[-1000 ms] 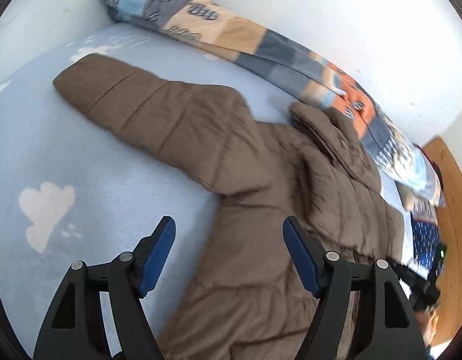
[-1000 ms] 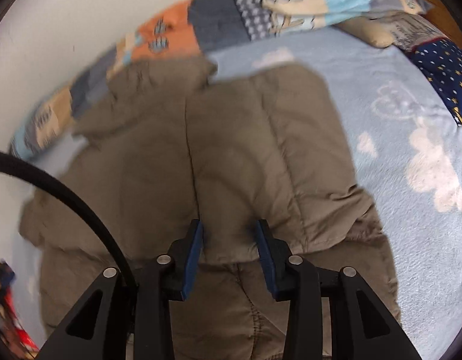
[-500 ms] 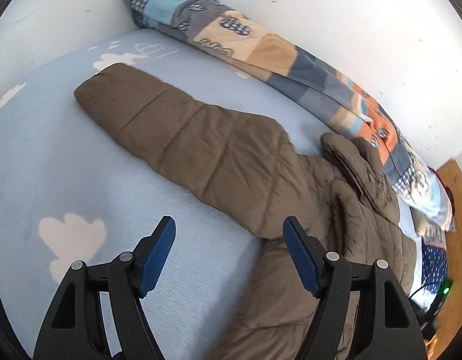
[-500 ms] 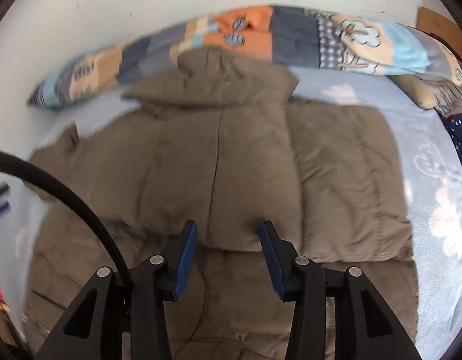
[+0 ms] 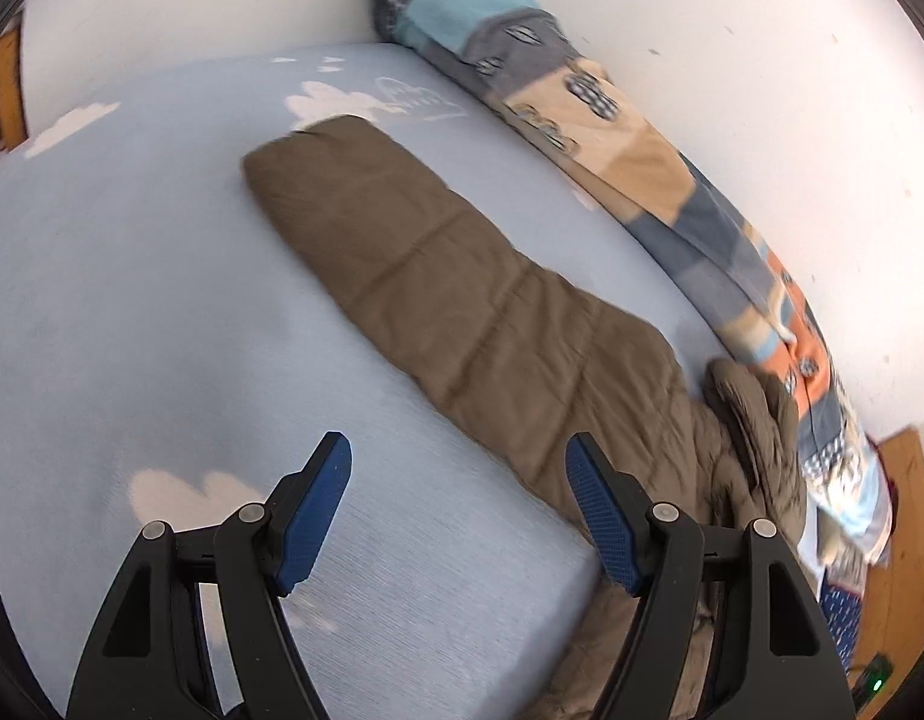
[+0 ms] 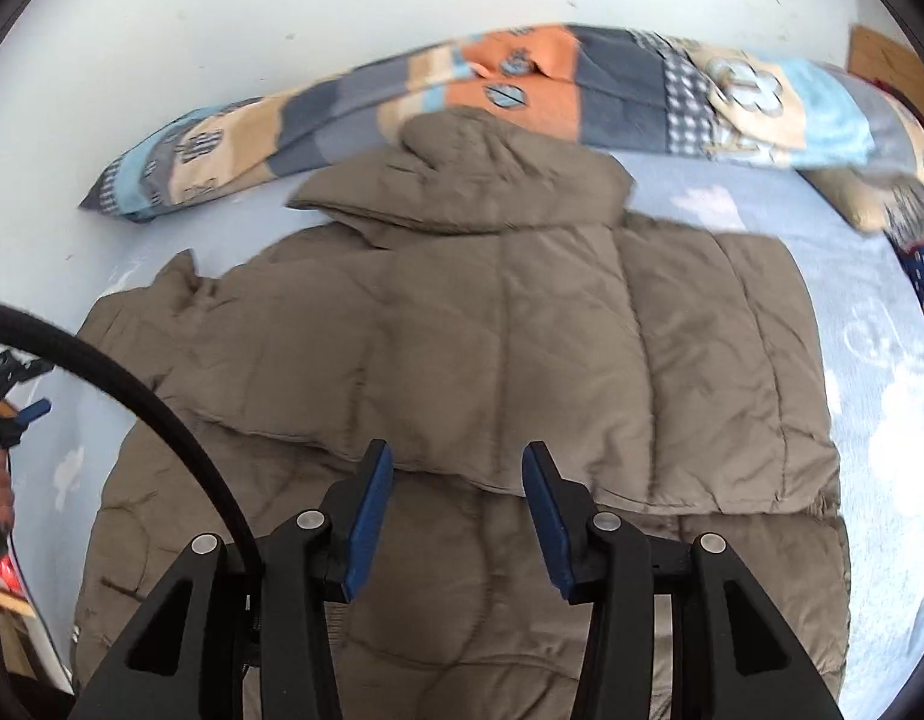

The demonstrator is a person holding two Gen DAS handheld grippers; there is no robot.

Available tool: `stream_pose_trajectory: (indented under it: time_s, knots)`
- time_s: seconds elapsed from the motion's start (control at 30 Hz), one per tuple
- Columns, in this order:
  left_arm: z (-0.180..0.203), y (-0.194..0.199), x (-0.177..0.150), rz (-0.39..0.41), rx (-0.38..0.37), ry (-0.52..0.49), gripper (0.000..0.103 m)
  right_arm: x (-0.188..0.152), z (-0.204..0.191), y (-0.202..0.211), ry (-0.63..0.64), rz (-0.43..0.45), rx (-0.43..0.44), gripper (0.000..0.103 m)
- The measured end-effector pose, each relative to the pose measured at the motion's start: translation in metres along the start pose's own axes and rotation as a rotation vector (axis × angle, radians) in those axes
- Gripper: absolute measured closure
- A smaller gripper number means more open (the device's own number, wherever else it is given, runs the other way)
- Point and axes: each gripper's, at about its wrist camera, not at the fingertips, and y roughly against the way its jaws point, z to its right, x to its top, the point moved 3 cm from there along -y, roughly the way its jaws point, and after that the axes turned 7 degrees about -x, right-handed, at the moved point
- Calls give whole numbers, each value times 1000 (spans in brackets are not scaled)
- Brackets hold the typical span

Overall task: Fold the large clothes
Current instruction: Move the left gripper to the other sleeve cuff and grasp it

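Brown quilted puffer jacket [image 6: 498, 372] lies flat on the bed [image 5: 132, 312], hood [image 6: 480, 180] toward the patchwork pillow [image 6: 522, 90] along the wall. In the right wrist view one sleeve is already folded across the body; in the left wrist view the other sleeve [image 5: 450, 306] lies stretched out over the blue cloud-print sheet, cuff far from the body.

Step in hand looks like folding that outstretched sleeve in. Best done by gripping near the cuff end, pinching both fabric layers, then carrying it across so it lands flat over the body, parallel to the folded sleeve, no bunching at the shoulder. Puffy fill will likely spring back, so press down before letting go.

Left claw [image 5: 459, 510] is spread wide, nothing between the blue pads, hovering above the sheet beside the sleeve's lower part, not touching. Right claw [image 6: 456, 504] is parted about halfway, empty, over the folded sleeve's edge; contact cannot be judged.
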Motion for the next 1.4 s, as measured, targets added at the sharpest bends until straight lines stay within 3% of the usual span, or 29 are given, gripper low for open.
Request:
stream_pose_trajectory:
  time_s: [0.13, 0.37, 0.53, 0.67, 0.9, 1.4]
  knots:
    - [-22, 4, 16, 30, 23, 31, 30, -6, -18, -6, 69, -15, 2, 53]
    - [-58, -1, 37, 40, -2, 107, 30, -10, -25, 5, 40, -16, 81, 52]
    - [-71, -12, 60, 45, -74, 152, 30, -12, -32, 12, 30, -11, 111, 52]
    - [-82, -15, 82, 89, -87, 152, 30, -16, -41, 14, 63, -12, 119, 52]
    - [-115, -34, 116, 131, -137, 261, 30, -20, -42, 8, 80, -33, 126, 52]
    - [-143, -91, 126, 151, -230, 345, 36, -31, -47, 1, 98, -61, 130, 51]
